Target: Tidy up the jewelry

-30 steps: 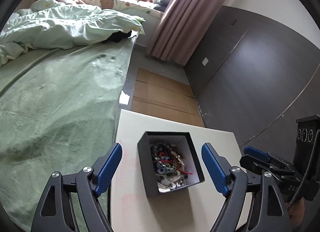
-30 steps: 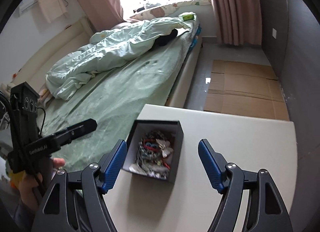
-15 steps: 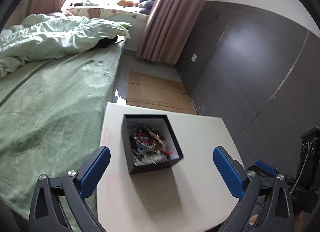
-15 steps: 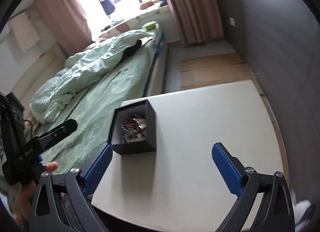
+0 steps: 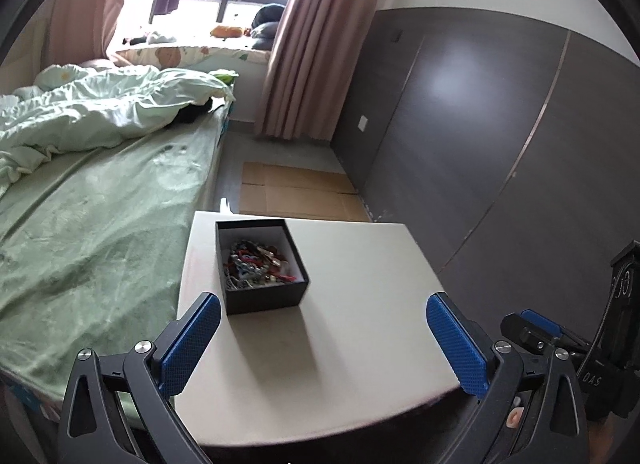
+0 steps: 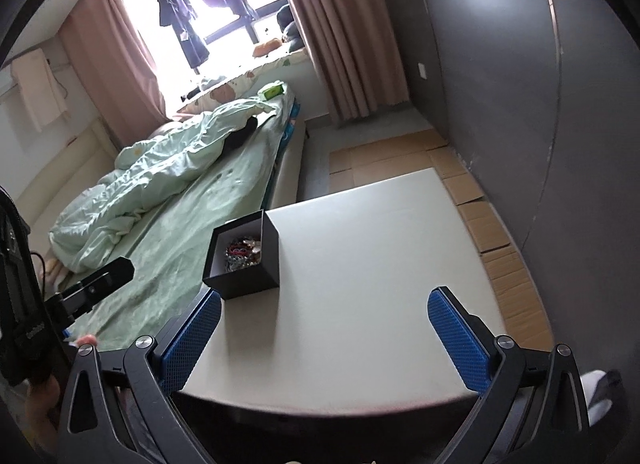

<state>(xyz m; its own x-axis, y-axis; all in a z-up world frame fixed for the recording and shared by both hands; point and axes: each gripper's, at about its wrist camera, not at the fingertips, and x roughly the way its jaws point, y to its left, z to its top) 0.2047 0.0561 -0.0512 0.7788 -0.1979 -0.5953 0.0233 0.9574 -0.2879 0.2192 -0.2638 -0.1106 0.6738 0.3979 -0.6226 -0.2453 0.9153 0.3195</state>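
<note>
Jewelry box (image 5: pixel 262 264) now farther from both grippers' fingers (image 5: pixel 191 342)

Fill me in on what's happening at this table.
A person holds a gripper in each hand over a white table beside a bed. The left gripper and right gripper are both open and hold nothing. A black box full of tangled jewelry sits on the table, untouched.
</note>
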